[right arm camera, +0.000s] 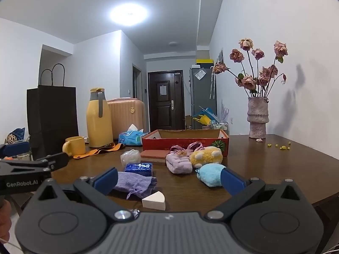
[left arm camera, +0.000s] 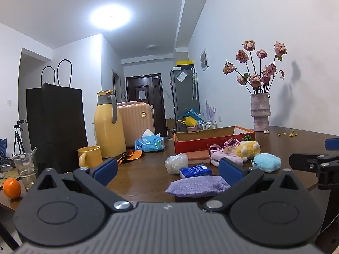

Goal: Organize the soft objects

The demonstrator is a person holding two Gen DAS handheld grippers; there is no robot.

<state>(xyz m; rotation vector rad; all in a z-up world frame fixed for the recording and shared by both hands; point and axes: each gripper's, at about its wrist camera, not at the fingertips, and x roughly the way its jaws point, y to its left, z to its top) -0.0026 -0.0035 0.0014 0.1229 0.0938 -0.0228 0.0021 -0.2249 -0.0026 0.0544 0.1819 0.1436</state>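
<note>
Soft things lie on the dark wooden table before a red cardboard box: a purple cloth pouch, a blue tissue pack, a pink folded towel, a yellow plush, a light blue plush, a pink scrunchie, a clear bag and a white wedge sponge. My left gripper is open and empty, just short of the pouch. My right gripper is open and empty, with the light blue plush by its right finger.
A yellow thermos, yellow mug, black paper bag and tissue packet stand at back left. A vase of dried roses stands at back right. A brick-red block lies by the box. An orange and a glass sit far left.
</note>
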